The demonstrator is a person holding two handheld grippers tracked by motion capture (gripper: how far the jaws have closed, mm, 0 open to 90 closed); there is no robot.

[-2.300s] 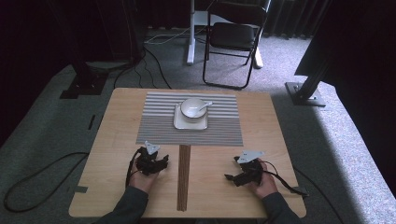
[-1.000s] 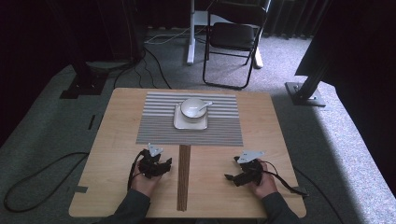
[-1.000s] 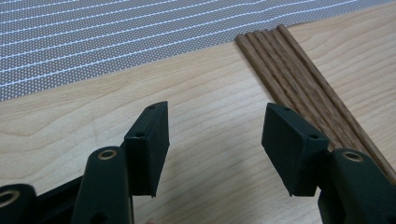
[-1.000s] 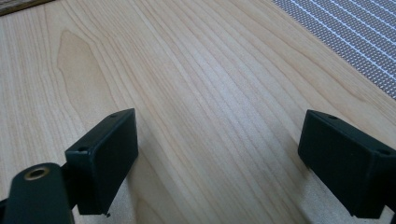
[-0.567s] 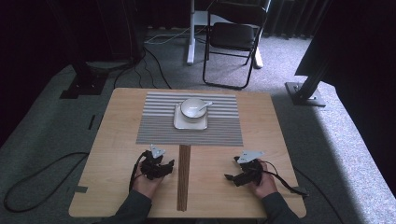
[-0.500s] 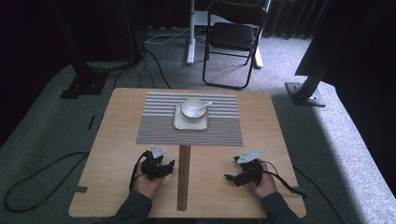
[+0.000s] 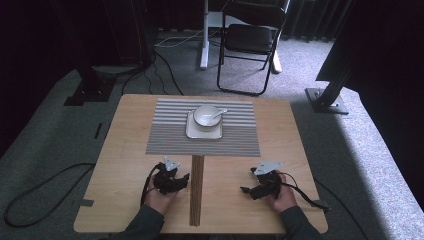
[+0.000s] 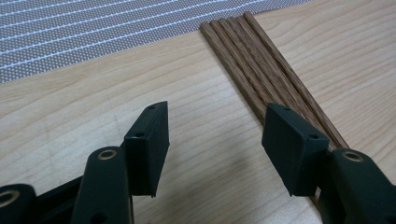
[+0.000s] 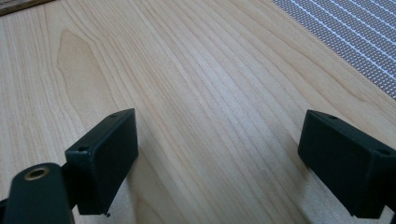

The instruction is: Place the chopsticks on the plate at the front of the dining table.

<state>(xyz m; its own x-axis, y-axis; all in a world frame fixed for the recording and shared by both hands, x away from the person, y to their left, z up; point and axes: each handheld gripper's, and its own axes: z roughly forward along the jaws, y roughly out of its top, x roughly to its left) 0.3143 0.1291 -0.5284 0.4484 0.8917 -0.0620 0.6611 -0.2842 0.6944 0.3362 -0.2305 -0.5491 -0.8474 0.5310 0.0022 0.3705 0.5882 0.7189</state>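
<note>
My left gripper is wide open beside the sticks at the right of the frame, and I might knock them apart if I close crooked.

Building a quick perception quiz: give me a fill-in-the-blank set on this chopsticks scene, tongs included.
1. The chopsticks lie on the bare wood of the ____.
2. The bowl stands on a square ____.
3. The left tongs have their jaws ____, with nothing between them.
4. The plate rests on a striped ____.

Missing words: table; plate; open; mat
</note>
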